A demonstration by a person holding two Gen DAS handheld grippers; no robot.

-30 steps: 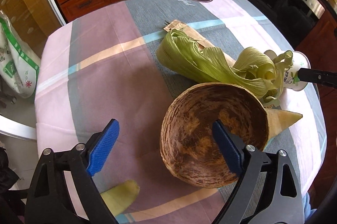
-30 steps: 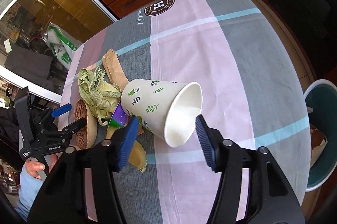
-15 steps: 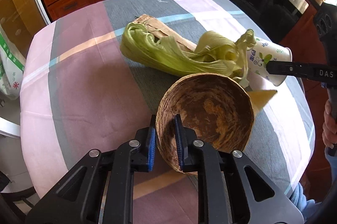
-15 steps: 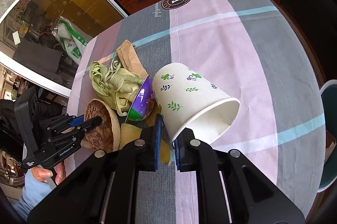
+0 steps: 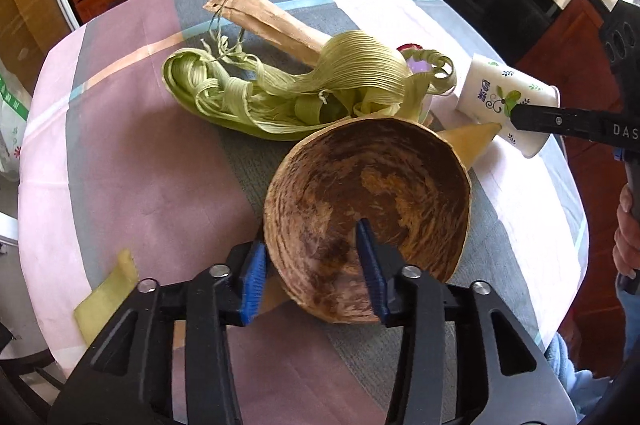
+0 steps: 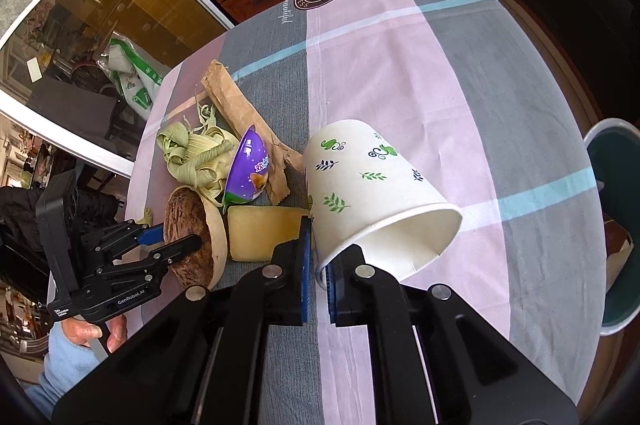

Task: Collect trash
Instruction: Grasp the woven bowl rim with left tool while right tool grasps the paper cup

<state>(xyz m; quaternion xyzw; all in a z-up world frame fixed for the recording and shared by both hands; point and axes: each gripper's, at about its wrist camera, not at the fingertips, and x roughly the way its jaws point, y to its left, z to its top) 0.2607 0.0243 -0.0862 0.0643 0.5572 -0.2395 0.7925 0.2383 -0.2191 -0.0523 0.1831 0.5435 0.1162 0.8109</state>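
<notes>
R gripper (image 6: 316, 275) clamped on rim of paper cup (image 6: 372, 193), cup tipped on its side on the tablecloth (image 6: 460, 73). L gripper (image 5: 312, 265) jaws just been opening, straddling coconut shell (image 5: 368, 209) rim, pads apart. Corn husks (image 5: 288, 93) + brown paper bag (image 5: 264, 21) lie behind the shell.

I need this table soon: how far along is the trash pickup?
Nothing looks cleared yet. In hand: right gripper has its jaws shut on the paper cup; left gripper has its jaws, just opening, astride the coconut shell rim, not pressing. Remaining: corn husks, brown paper bag, purple wrapper.
</notes>
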